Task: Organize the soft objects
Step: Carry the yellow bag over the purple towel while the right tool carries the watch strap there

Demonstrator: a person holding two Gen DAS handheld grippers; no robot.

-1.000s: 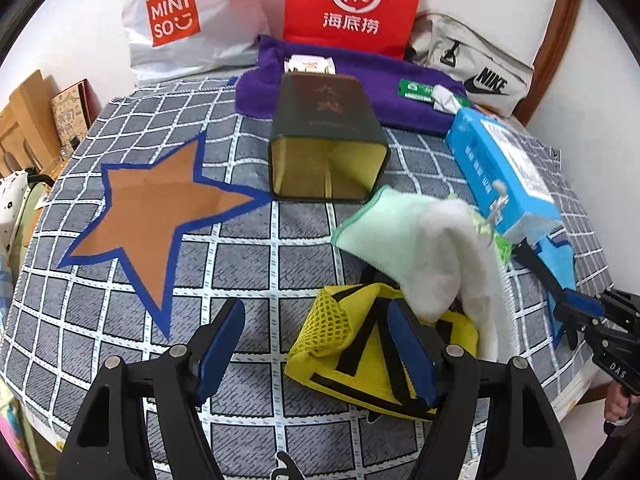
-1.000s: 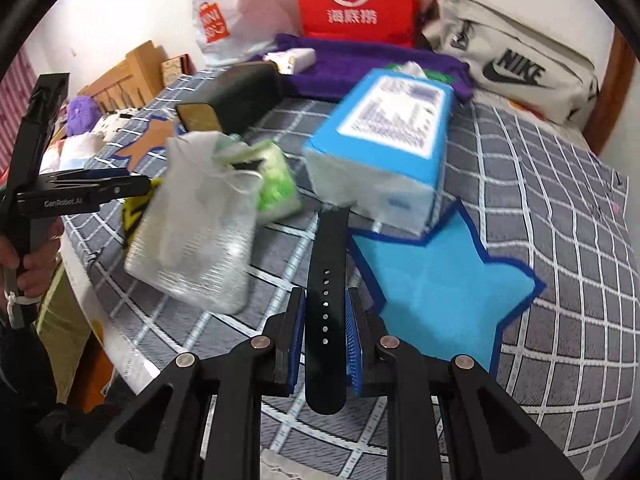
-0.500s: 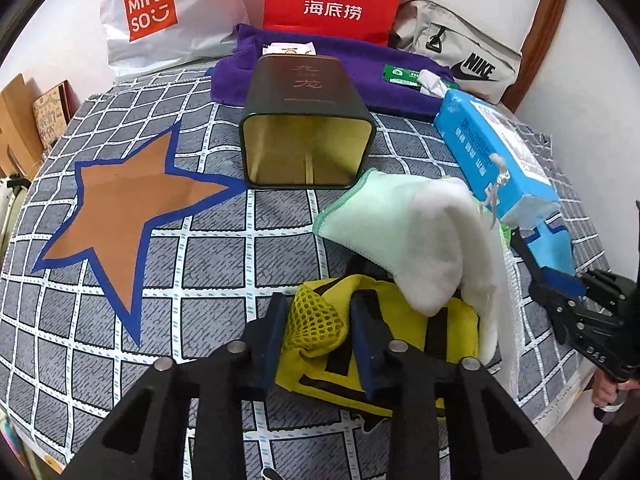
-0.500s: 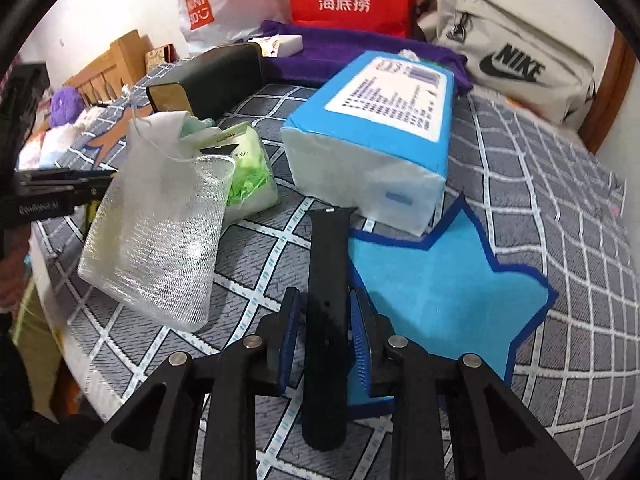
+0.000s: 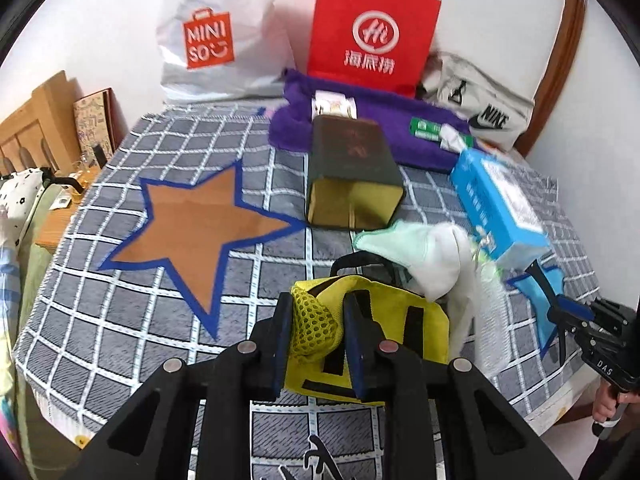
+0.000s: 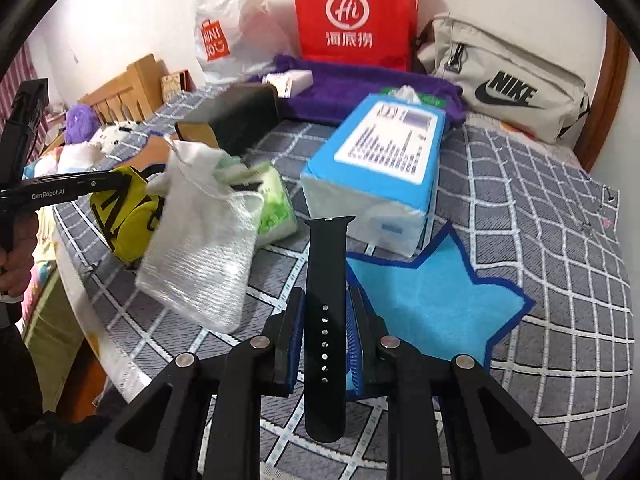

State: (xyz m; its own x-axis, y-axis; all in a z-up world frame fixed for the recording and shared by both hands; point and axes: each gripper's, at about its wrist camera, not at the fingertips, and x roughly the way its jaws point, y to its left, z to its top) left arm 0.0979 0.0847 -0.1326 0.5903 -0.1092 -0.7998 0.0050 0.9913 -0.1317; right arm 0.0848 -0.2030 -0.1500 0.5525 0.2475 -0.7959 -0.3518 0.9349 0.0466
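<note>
The left hand-held gripper [image 5: 316, 340] has just been closing, and its blue pads now pinch the mesh corner of the yellow bag [image 5: 384, 320]. The yellow bag sits near the front edge of the bed [image 5: 120, 320], which has a grey checked cover. A white and green cloth [image 5: 416, 256] lies just behind the bag and leans over its far side.

The right hand-held gripper [image 6: 326, 332] is clamped on a black watch strap [image 6: 326, 280]. The strap stands up between the pads and sticks out above and below them. It hangs over the blue star [image 6: 432, 300] on the cover, near the front right corner of the bed.

A clear mesh pouch [image 6: 204, 256] lies near the front edge, between the yellow bag and the strap. A green pack [image 6: 272, 208] sits just behind the pouch. The blue tissue box [image 6: 380, 168] stands behind the blue star, touching one of its points.

An open dark tin [image 5: 352, 176] lies on its side in the middle of the bed, next to the brown star [image 5: 192, 232]. A purple towel [image 5: 360, 128] is spread along the back edge. Behind it, a red paper bag [image 5: 372, 28], a white shopping bag [image 5: 216, 36] and a grey Nike bag [image 6: 508, 80] lean against the wall.
</note>
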